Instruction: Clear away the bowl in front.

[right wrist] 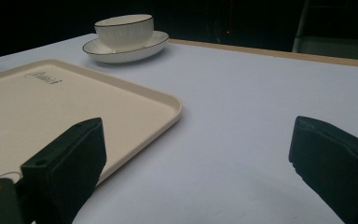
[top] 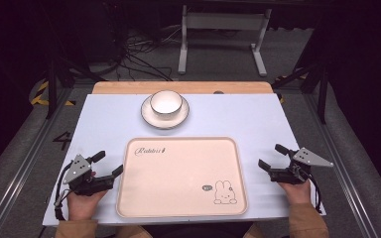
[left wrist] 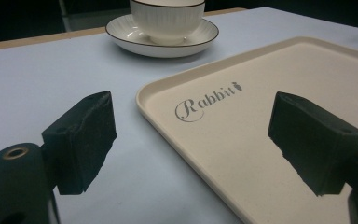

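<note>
Flanking the cream rabbit-print tray [top: 181, 176] at lower centre of the high view, the left gripper [top: 106, 165] and right gripper [top: 271, 156] are held with jaws wide apart, empty. The tray is judged light, stiff and slick; its raised side rims are best pinched. A ribbed cup [top: 166, 103] on its saucer [top: 151, 118] sits above.

A pale blue-white table [top: 258, 119] with a wooden strip [top: 129, 88] along its far edge stands on grey floor [top: 15, 168]. Beyond it, black cables [top: 139, 62], a white metal frame [top: 218, 29], dark surroundings.
</note>
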A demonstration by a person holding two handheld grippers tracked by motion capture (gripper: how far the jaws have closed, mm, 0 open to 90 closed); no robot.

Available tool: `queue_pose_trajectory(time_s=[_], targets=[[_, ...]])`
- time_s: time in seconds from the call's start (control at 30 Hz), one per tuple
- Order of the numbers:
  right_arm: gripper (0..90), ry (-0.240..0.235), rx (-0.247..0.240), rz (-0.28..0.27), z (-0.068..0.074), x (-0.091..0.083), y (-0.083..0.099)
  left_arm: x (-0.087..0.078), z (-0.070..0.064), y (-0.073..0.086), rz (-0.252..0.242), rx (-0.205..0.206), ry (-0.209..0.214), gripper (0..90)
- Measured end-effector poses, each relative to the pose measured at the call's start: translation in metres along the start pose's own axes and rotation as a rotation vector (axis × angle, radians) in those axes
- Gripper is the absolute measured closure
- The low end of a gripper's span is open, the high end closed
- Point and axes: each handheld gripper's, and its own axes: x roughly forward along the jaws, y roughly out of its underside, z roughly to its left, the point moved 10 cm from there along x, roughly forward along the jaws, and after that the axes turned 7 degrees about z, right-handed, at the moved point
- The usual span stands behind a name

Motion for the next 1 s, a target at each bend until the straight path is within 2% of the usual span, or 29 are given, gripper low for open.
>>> queue_pose_trajectory(time_s=[0.17, 0.3, 0.43, 0.6, 1.0], targets=[[3.9, 0.004, -0.018, 0.013, 0.001, 0.001, 0.001, -0.002, 0.000, -0.002, -0.018, -0.024, 0.014, 15.9], [3.2, 0.014, -0.015, 0.020, 0.001, 0.002, 0.001, -0.001, 0.000, -0.003, -0.013, -0.043, 0.020, 15.9], [4.2, 0.009, -0.019, 0.023, 0.001, 0.003, 0.001, -0.003, -0.004, -0.009, -0.017, -0.064, 0.052, 15.9], [4.1, 0.009, -0.019, 0.024, 0.001, 0.003, 0.001, -0.006, -0.006, -0.019, -0.004, -0.031, 0.036, 16.0], [5.1, 0.000, -0.026, 0.033, 0.002, 0.003, 0.002, -0.008, -0.008, -0.049, -0.011, -0.024, 0.028, 16.0]])
